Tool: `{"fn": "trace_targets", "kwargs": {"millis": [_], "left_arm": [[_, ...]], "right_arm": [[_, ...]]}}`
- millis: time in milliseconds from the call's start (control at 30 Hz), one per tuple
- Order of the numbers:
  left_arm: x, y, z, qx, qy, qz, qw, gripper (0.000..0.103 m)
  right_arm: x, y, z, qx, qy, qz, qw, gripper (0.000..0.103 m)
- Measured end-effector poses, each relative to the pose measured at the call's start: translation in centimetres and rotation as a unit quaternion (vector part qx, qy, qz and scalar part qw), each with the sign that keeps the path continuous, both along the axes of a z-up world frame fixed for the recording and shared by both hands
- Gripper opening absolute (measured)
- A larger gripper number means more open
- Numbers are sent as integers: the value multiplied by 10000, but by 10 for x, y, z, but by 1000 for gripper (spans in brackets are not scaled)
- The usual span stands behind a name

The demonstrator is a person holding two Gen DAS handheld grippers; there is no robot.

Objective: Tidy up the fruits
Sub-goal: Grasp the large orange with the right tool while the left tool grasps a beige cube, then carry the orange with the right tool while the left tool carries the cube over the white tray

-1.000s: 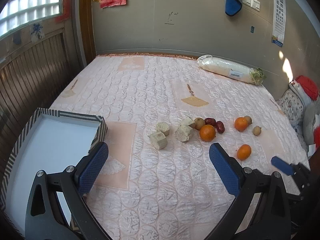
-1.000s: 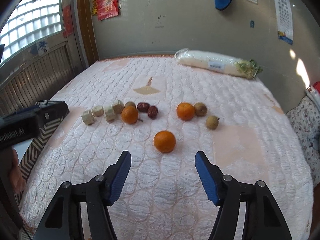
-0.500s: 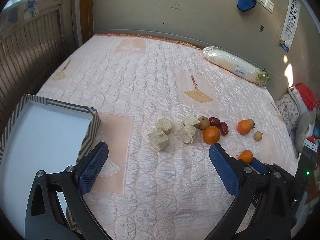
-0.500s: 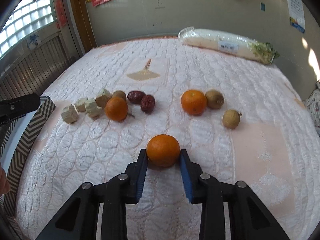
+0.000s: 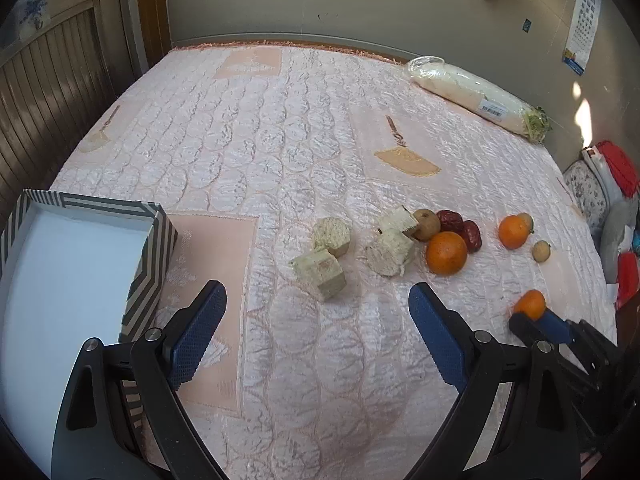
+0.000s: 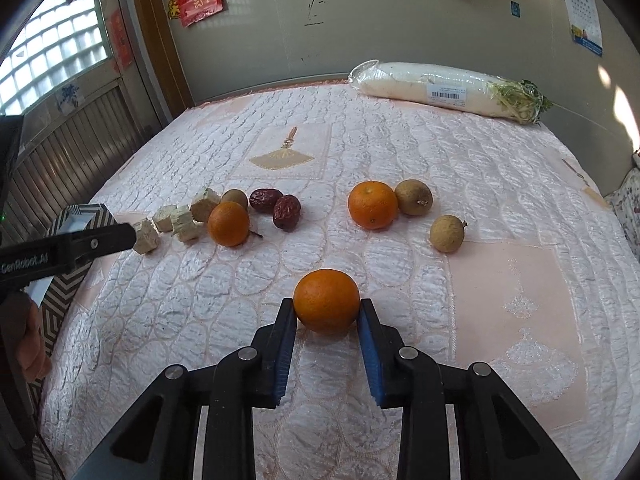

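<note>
On the pink quilted bed point(image 6: 400, 148) my right gripper point(image 6: 326, 308) is shut on an orange point(image 6: 327, 300) that rests on the quilt; the same gripper point(image 5: 540, 322) and orange point(image 5: 530, 302) show at the right of the left wrist view. Two more oranges point(image 6: 225, 223) point(image 6: 373, 205), two red dates point(image 6: 286, 212) and brown round fruits point(image 6: 413, 197) point(image 6: 447, 233) lie beyond. My left gripper point(image 5: 316, 295) hovers just short of several pale cut chunks point(image 5: 320, 274); its jaws are closing with nothing between them.
A striped box point(image 5: 148, 272) with a white inside stands at the left of the bed. A wrapped white radish point(image 6: 432, 88) lies by the far wall. Cushions and red items point(image 5: 608, 184) crowd the right edge. A wooden panel wall point(image 5: 48, 92) runs along the left.
My right gripper's jaws went from wide apart to pressed on the orange. My left gripper came forward and lower toward the pale chunks, and its jaws narrowed a little.
</note>
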State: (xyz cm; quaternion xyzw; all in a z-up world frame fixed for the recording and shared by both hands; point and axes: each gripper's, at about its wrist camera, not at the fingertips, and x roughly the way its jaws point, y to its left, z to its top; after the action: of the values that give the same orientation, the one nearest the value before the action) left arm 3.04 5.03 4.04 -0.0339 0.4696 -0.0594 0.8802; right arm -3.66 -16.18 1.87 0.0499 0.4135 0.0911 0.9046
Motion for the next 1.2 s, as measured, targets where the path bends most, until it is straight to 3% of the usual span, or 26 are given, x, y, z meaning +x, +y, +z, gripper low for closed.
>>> {"fn": "trace_targets", "kwargs": {"millis": [200, 300, 467, 633, 700, 767, 800, 833, 933, 1000, 1200], "left_arm": [[4, 20, -4, 360, 168, 448, 9982, 94], [3, 37, -4, 254, 223, 665, 9972, 94], [0, 33, 2, 29, 224, 487, 9986, 94], [8, 9, -6, 181, 336, 291, 9988, 94], [14, 6, -12, 69, 461, 296, 9985, 93], [15, 6, -14, 7, 481, 295, 9984, 78], [16, 7, -15, 32, 511, 300, 9982, 63], [18, 8, -16, -25, 547, 289, 9981, 55], [18, 11, -15, -422, 652, 139, 9969, 26], [16, 10, -11, -463, 588, 131, 9971, 20], [6, 22, -2, -526, 471, 235, 9972, 19]], "right_arm": [[-3, 2, 3, -16, -40, 20, 10000, 30], [-4, 1, 6, 21, -95, 8, 10000, 30], [-4, 5, 6, 27, -97, 38, 9999, 30], [-4, 6, 5, 8, -71, 55, 10000, 30], [-4, 6, 5, -8, -77, 55, 10000, 30], [-5, 5, 5, -11, -92, 60, 9999, 30], [-5, 5, 5, -13, -103, 58, 9999, 30], [-5, 5, 5, -9, -110, 66, 9999, 30], [-5, 7, 6, 2, -129, 137, 9998, 30], [-6, 10, 7, 26, -145, 165, 9998, 30], [-11, 15, 10, 150, -154, 228, 9995, 30]]}}
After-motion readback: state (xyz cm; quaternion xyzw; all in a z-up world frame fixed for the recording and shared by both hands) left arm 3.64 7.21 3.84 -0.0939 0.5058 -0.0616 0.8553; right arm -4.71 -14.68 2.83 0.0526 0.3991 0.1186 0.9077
